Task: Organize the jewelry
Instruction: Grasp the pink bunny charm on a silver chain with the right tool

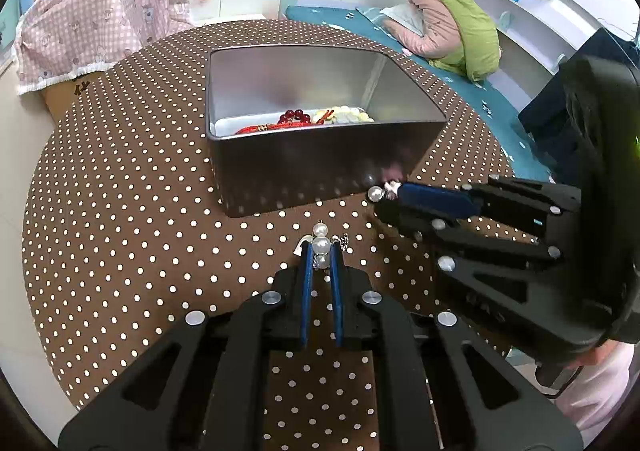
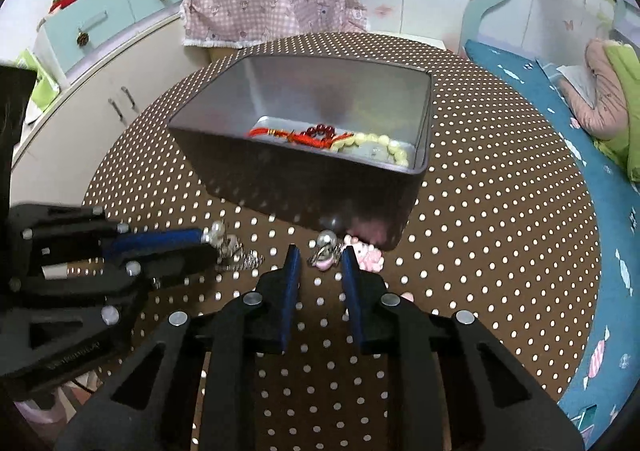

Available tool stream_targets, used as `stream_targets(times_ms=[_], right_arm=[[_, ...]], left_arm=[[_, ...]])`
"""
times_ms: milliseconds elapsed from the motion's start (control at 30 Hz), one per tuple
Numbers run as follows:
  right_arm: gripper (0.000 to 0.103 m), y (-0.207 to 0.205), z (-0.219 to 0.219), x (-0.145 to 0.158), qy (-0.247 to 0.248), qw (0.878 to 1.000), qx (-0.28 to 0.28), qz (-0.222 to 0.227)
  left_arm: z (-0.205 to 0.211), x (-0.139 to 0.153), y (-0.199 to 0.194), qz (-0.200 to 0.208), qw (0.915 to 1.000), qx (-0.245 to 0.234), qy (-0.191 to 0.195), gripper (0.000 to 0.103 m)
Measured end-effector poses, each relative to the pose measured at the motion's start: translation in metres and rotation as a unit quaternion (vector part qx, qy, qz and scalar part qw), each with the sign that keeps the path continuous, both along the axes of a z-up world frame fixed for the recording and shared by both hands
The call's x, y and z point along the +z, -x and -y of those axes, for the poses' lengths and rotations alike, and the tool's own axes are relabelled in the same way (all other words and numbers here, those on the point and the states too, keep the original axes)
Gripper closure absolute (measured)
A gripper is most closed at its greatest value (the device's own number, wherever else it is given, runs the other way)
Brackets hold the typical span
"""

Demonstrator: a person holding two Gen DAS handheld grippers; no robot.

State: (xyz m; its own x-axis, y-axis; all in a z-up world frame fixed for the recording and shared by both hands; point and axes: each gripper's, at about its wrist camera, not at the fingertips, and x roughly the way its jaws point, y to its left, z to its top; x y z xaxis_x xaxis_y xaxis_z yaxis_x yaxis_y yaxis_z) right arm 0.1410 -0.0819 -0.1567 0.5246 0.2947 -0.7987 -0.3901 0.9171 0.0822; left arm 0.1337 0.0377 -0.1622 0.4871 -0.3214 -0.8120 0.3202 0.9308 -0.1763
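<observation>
Left gripper (image 1: pixel 321 251) clamps our pearl earring (image 1: pixel 321 245) just above the dotted surface (image 1: pixel 120 211) | right gripper (image 2: pixel 319 255) straddles second pearl earring (image 2: pixel 326 245), pads not yet pressing | step: pickup | next: pinch, lift both into tin (image 2: pixel 304 187) with bracelets (image 2: pixel 320 137).
</observation>
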Motion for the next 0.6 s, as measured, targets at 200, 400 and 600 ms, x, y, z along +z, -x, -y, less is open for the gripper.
stream_targets(times_ms=[200, 400, 600], right_arm=[[0.084, -0.0049, -0.0081, -0.0061, 0.017, 1.0, -0.021, -0.006], [0.096, -0.0093, -0.0072, -0.0055, 0.02, 0.999, -0.036, -0.005], [0.096, -0.0026, -0.0025, -0.002, 0.019, 0.999, -0.032, -0.008]], left_arm=[[-0.0001, -0.0011, 0.0027, -0.001, 1.0, -0.004, 0.006, 0.095], [-0.0049, -0.0018, 0.0033, -0.001, 0.9999, -0.003, 0.01, 0.095], [-0.0077, -0.0032, 0.0043, -0.004, 0.9999, 0.0, 0.011, 0.095]])
